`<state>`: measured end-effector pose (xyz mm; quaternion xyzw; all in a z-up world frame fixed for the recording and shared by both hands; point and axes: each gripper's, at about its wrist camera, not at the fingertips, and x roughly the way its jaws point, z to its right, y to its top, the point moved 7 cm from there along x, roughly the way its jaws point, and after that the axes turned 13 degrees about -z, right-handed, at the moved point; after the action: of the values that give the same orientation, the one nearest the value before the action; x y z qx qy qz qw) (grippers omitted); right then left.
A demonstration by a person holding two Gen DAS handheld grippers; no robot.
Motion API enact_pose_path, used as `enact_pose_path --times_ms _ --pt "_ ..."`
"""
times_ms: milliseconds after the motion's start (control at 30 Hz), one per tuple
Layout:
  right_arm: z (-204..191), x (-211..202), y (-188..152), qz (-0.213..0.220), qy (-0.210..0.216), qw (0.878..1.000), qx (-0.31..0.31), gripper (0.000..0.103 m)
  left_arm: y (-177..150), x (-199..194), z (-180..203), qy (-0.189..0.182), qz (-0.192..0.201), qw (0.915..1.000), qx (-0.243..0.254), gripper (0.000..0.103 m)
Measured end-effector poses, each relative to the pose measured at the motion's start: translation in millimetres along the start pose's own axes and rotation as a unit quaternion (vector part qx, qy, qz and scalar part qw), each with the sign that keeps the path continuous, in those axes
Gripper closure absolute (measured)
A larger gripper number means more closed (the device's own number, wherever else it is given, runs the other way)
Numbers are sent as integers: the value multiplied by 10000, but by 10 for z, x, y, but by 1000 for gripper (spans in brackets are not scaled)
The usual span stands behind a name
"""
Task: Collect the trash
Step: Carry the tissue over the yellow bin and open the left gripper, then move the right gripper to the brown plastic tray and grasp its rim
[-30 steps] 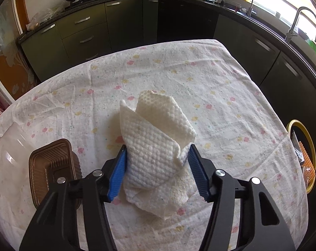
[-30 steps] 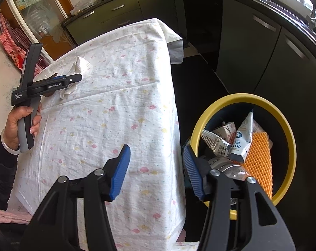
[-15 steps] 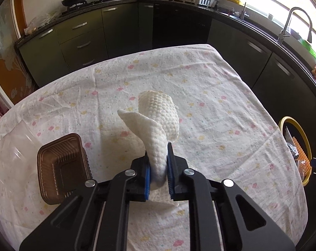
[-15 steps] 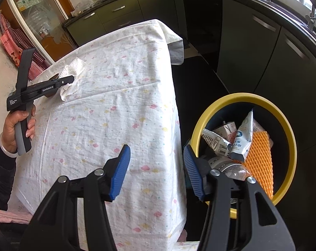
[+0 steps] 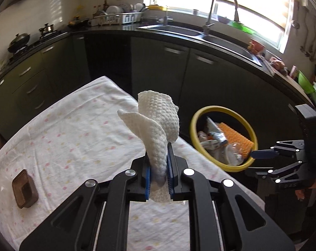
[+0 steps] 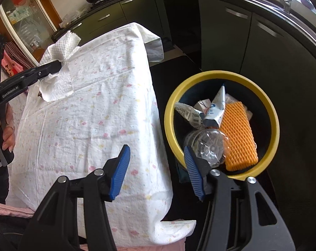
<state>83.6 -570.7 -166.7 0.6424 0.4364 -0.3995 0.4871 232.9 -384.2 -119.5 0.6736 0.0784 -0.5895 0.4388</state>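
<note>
A white embossed paper towel (image 5: 158, 125) stands up crumpled between the blue pads of my left gripper (image 5: 159, 174), which is shut on it and holds it above the flowered tablecloth (image 5: 74, 142). From the right wrist view the same paper towel (image 6: 59, 71) hangs from the left gripper (image 6: 58, 65) at the table's far left. My right gripper (image 6: 156, 167) stands open and empty over the gap between the table edge and the yellow-rimmed bin (image 6: 270, 113), which holds cartons, a clear bottle and orange foam netting. In the left wrist view the bin (image 5: 194, 144) lies to the right of the towel, beyond the table.
A brown plastic tray (image 5: 24, 189) lies on the tablecloth at the left. Dark kitchen cabinets (image 5: 153, 67) and a sink with a tap (image 5: 210, 10) run behind the table. A person's hand (image 6: 5, 133) grips the left handle.
My left gripper shut on the paper towel, lifted it off the cloth and swung right, so the bin has come into its view. The right gripper shifted a little; its jaws stayed open.
</note>
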Motion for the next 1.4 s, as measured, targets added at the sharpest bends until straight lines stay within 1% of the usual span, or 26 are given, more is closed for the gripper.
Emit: enact_pose_path --times_ms 133,233,333,433,533,633,667,700,733,767,800,900,1000,1133,1233,1267,1400 --pt "143 -69 -134 66 30 9999 145 51 195 163 581 -328 -154 9982 486 90" --pt "273 -111 -206 125 19 9996 265 50 329 363 1004 -540 -369 9944 828 90" --pt "394 -149 -280 174 91 9990 390 50 461 622 1381 -722 -608 9898 1063 90" --pt "509 -200 -344 260 174 9981 523 50 583 892 1655 -738 -752 9867 1241 90" --pt "599 -238 -397 322 232 9972 637 50 719 1145 1874 -639 -814 9845 1416 90" --pt "655 -225 -433 296 253 9968 702 49 858 1380 2086 -607 -897 9826 1507 89" --pt "667 -216 -440 289 270 9966 720 48 892 1454 2142 -629 -939 9820 1513 83" --pt "674 -202 -443 272 281 9966 730 47 917 1525 2190 -647 -972 9814 1523 68" --pt "678 -185 -440 255 288 9966 733 47 935 1568 2204 -605 -962 9822 1496 57" --pt "680 -175 -436 245 305 9965 738 46 959 1603 2204 -518 -900 9839 1456 38" --pt "675 -168 -428 239 328 9965 735 46 971 1614 2201 -480 -838 9848 1444 31" --pt "645 -165 -411 245 363 9967 684 46 927 1588 2112 -513 -805 9863 1347 30" --pt "626 -153 -419 255 407 9967 659 45 800 1394 1847 -544 -651 9900 1128 28" --pt "575 -99 -392 206 430 9970 610 45 505 1055 1419 -699 -372 9943 720 25" --pt "515 -50 -354 146 406 9976 541 45 240 799 1065 -557 -137 9971 494 24" --pt "490 -38 -339 128 387 9978 518 45 155 725 952 -482 -66 9980 416 23" --pt "375 -11 -274 72 301 9987 396 45 -228 437 428 -312 115 9994 -69 21"
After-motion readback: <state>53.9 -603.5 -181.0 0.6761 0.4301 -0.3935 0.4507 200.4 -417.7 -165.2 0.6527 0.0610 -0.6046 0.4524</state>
